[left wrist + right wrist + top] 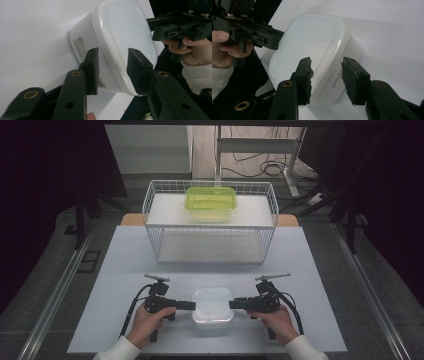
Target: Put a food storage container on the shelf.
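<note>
While we stand at the near edge of the table [125, 250], we see the white lidded box [213, 306] resting on it just in front of the wire basket [210, 222], between our two hands. Our left gripper [191, 305] comes at the box from its left side and our right gripper [233, 304] from its right side, tips at the box's rim. From the left gripper view, the left gripper [112, 66] has its jaws spread, one on either side of the box [120, 37] edge, with gaps showing, not clamped. From the right gripper view, the right gripper [325, 75] is likewise spread apart, straddling the near edge of the box [312, 47], where the lid meets the wall. Behind the box, a green container [210, 200] sits on the upper shelf of the basket
</note>
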The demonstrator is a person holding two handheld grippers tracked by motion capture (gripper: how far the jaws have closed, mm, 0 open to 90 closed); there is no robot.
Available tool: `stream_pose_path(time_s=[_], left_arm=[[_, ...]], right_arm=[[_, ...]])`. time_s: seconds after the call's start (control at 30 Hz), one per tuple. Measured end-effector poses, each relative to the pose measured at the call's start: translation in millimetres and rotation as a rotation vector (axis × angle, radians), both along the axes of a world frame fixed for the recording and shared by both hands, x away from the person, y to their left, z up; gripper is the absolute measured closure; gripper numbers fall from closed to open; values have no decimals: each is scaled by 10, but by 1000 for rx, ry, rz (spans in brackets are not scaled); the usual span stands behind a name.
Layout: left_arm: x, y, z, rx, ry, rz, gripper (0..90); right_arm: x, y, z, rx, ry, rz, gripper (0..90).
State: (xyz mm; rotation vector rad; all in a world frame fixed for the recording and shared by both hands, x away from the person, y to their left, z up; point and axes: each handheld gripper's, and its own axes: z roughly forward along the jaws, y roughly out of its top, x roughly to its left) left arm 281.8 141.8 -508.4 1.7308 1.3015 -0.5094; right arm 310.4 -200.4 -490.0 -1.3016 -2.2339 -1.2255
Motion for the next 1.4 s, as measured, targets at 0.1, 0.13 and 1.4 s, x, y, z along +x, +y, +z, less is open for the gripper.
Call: stream_pose_path(time_s=[0.1, 0.13, 1.4], left_arm=[[0, -10, -7, -10, 7, -3, 659], [0, -9, -9, -12, 7, -1, 659], [-82, 17, 101, -41, -37, 47, 794]], right_arm=[[5, 9, -28, 19, 38, 7, 620], [5, 9, -28, 19, 38, 7, 620], [-45, -80, 81, 103, 54, -32, 784]])
